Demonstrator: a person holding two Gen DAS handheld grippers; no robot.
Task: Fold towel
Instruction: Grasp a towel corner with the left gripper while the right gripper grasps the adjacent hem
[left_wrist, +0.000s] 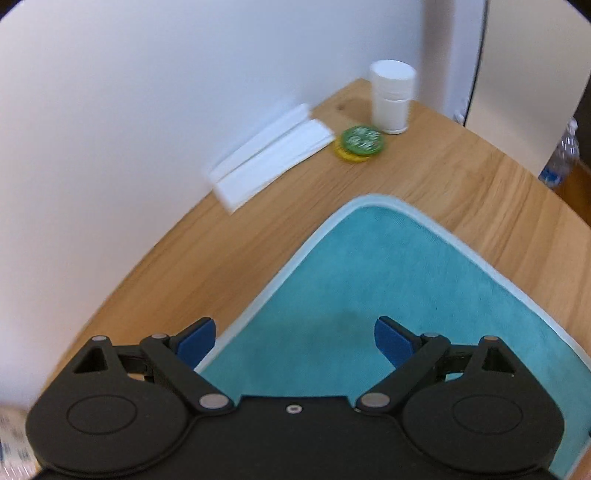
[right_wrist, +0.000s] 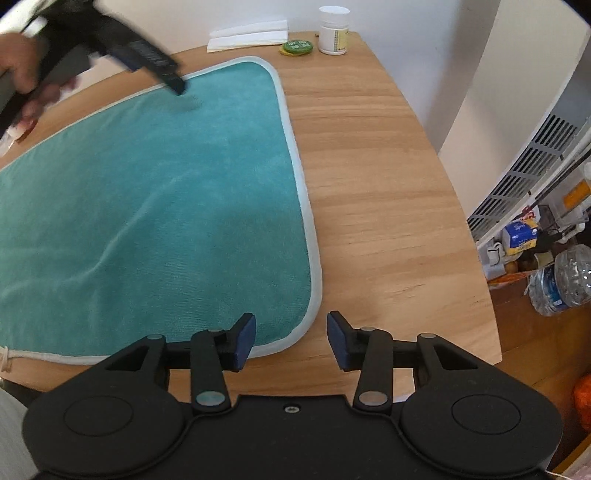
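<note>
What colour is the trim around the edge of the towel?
Pale grey-white, bordering the teal towel. The trim shows best in the right wrist view.

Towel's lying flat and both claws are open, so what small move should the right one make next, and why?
Probably ease the right claw down and forward onto the towel corner just ahead of it, then close. Its jaws stand open straddling that near corner's pale hem, holding nothing. The left claw hovers open over the far edge.

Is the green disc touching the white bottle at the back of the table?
Apart. In the left wrist view, a strip of bare wood shows between the green disc and the white bottle.
</note>
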